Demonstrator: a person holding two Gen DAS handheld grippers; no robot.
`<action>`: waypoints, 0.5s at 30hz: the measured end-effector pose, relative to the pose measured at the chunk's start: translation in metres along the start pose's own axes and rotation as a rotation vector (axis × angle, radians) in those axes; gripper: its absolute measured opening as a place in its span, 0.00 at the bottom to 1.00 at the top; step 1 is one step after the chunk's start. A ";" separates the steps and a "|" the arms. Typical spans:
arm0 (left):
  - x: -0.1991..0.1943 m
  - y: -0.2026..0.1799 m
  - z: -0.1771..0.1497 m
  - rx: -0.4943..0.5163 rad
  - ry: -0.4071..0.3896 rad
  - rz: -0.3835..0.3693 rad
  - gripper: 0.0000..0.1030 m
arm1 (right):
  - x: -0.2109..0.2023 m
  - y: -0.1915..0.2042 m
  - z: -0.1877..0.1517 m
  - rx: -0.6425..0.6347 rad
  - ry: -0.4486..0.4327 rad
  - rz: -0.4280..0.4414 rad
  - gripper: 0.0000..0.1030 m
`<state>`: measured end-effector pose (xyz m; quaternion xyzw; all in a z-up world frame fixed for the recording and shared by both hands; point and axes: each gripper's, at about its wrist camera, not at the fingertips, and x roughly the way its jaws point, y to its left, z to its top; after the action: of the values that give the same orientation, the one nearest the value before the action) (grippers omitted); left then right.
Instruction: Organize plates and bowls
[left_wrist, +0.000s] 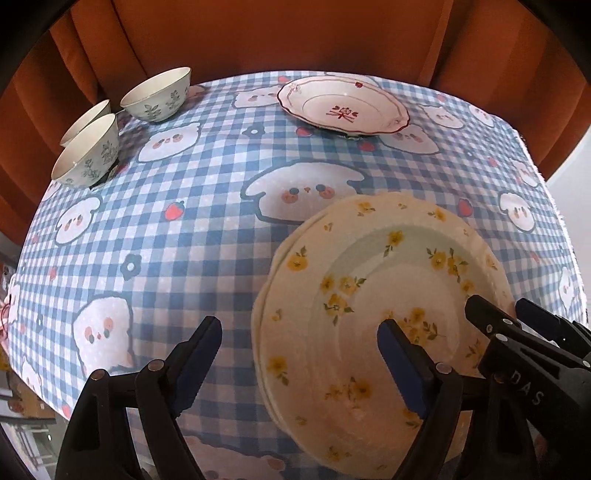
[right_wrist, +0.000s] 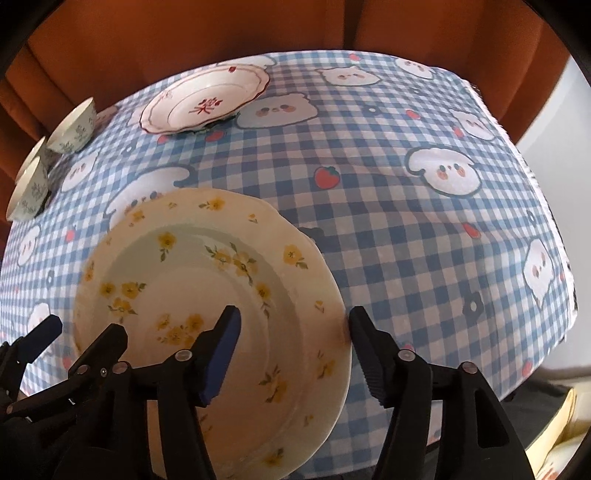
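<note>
Both tools' fingers (right_wrist: 221, 354) partly hide the yellow-flowered plates (right_wrist: 207, 280).

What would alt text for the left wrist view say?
Open left gripper jaws hover over a yellow-flowered plate stack on a blue checked tablecloth; three bowls and a red-trimmed plate sit beyond.

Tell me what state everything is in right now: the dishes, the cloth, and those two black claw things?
Yellow-flower plates: stacked, upright, resting on the cloth, ungripped.
Red-trimmed plate: alone at the far edge, upright, nothing in it.
Green-leaf bowls: three, upright, grouped at the far left corner; the one whose inside shows has nothing in it.
Checked tablecloth: spread flat over the table.
Left gripper: open, one finger over the stack.
Right gripper: open, straddling the stack's rim.
</note>
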<state>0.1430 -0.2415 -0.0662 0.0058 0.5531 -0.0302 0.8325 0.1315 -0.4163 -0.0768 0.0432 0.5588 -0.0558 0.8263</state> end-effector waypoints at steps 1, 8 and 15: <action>-0.004 0.003 0.001 0.007 -0.006 -0.005 0.87 | -0.004 0.002 -0.001 0.012 -0.002 0.001 0.67; -0.025 0.027 0.011 0.039 -0.058 -0.024 0.94 | -0.033 0.018 0.002 0.051 -0.053 -0.010 0.73; -0.037 0.047 0.024 0.050 -0.090 -0.059 0.97 | -0.058 0.039 0.009 0.058 -0.120 0.002 0.73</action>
<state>0.1537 -0.1945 -0.0240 0.0088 0.5143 -0.0686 0.8548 0.1239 -0.3768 -0.0197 0.0643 0.5063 -0.0735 0.8568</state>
